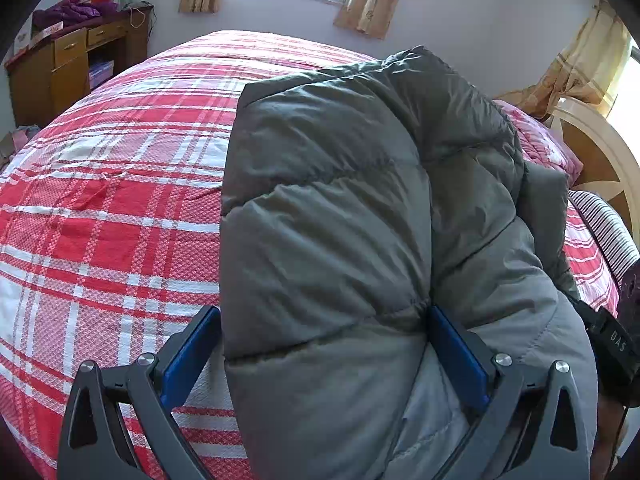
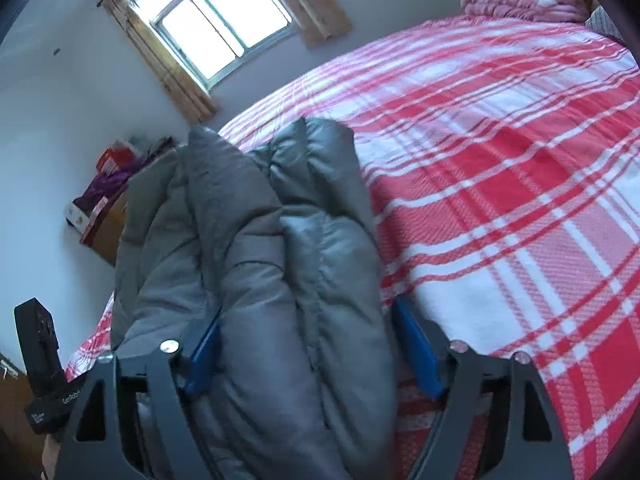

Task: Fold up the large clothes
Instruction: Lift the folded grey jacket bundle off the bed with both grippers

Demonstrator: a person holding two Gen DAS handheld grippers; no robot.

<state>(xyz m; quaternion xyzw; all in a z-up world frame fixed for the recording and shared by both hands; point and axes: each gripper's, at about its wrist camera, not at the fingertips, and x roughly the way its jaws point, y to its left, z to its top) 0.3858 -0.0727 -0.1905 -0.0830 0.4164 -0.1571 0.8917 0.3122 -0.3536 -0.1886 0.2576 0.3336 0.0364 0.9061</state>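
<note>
Left gripper (image 1: 324, 344): blue fingers (image 1: 456, 356) spread wide, with a thick fold of the grey padded jacket (image 1: 340, 200) bulging between them; the finger nearer the jacket's mass is sunk into the padding, the other (image 1: 192, 348) stands at the fold's outer edge, and whether it presses cannot be told. Right gripper (image 2: 308, 344): fingers (image 2: 416, 352) likewise wide, with a doubled bundle of the same jacket filling the gap; one finger (image 2: 204, 352) is half buried in the fabric, and a firm clamp cannot be confirmed. Jacket: bunched into puffy, quilted rolls, lying on the bed (image 1: 100, 208) atop its red-and-white plaid cover, along the bed's near side; its far end reaches toward the bed's middle. Beyond the jacket: a pink quilt (image 2: 524, 0) heaped at the bed's head, a wooden cabinet (image 1: 68, 68) past the bed's foot, curtained windows (image 2: 216, 28) on the wall behind the bed. Hazards, as judged: slick, springy padding may squirt out of so wide a hold; the bulk may spring the fold back open once let go; uneven pull between the two grippers may skew the layers.
</note>
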